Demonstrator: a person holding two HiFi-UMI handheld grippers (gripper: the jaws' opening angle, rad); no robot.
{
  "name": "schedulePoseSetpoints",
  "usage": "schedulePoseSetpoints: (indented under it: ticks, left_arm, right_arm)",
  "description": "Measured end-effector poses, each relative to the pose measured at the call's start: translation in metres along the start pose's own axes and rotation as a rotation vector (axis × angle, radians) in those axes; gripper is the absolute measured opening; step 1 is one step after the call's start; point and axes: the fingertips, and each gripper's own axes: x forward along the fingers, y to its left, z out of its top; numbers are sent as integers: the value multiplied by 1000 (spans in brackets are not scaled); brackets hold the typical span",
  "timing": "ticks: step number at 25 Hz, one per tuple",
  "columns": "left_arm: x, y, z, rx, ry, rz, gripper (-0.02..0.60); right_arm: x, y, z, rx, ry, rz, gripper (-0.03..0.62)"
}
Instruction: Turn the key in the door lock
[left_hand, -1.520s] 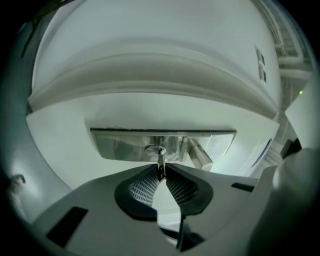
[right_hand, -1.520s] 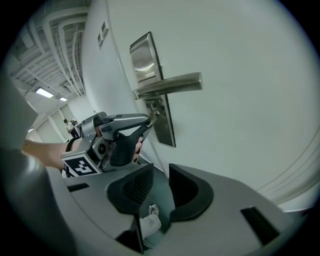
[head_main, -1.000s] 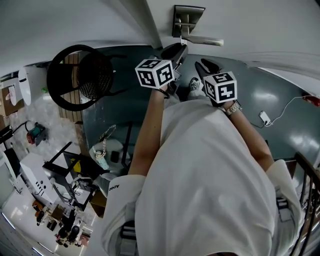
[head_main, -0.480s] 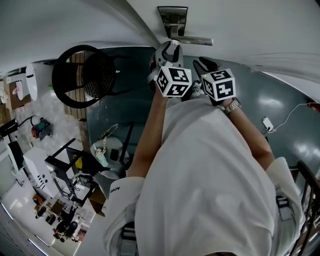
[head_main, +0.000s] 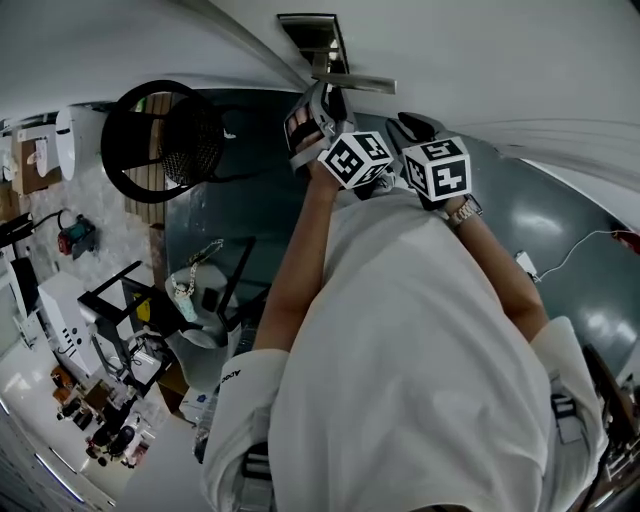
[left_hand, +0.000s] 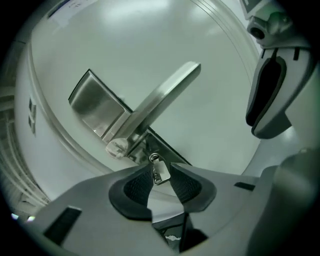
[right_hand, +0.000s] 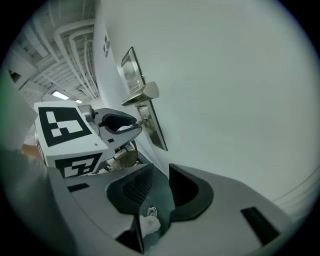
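since 1 second ago the left gripper (head_main: 320, 95) has rolled over, so its marker cube (head_main: 355, 160) now sits lower and further right in the head view, just beside the right gripper's cube (head_main: 437, 168). its jaws have come up close under the door lever (head_main: 352, 82). the metal plate behind the lever has slid left in that view.

in the left gripper view the key (left_hand: 159, 171) stands in the lock plate (left_hand: 96, 106), just below where the lever meets the plate, with its flat bow sticking out toward the camera. the left jaws have just been opening. the bow is between the 2 ribbed pads, close against the left pad with a sliver of space on the other side, so the pads are spread around it and not pinching it. the lever runs up and to the right across the pale door (left_hand: 150, 35). the right gripper's tip shows at the top right edge of that view.

the right gripper (right_hand: 160, 172) hangs just right of the left one and apart from the key. its jaws are apart, with only the door surface and a small pale shape far below showing between them. from its view the left gripper's tips reach the plate under the lever.

both forearms stretch forward from a white shirt, with a watch (head_main: 463, 212) on the right wrist. a black round chair (head_main: 165, 140) stands off to the left.
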Motion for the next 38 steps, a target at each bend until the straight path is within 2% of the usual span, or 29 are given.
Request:
schedulePoseSetpoints:
  ticks: [3,6,13,17,24,28,32,36,38]
  left_arm:
    - [3,1,0,30,20,60,107]
    - [3,0,0,27,19,82,106]
    - [1,5,1,-154,12,21,97]
    - [2,10,2,-316,10,-53,97]
    - [2,14,-1,-550,-32,-171,97]
    - [1,20,-4,-731,-48,-259,98]
    - [-1,19,-7,-804,-70,-310,98]
    - [3,18,-10,-1015,-106,-422,92]
    - [2,15,-13,-1077,-120,-454,83]
  right_arm:
    - [-4,-14,2,7,-5,-1,95]
    - [-7,-23,2,24,-13,-1,95]
    - [-5,-22,-3,30,-1,39,95]
    - [-3,-22,1,32,-6,55,95]
    - [0,-21,5,34,-11,62,95]
    - [2,-22,8,40,-13,58,95]
    - [3,-18,7,38,-9,58,95]
    - [6,-14,6,26,3,56,95]
    - [7,-10,4,21,7,51,95]
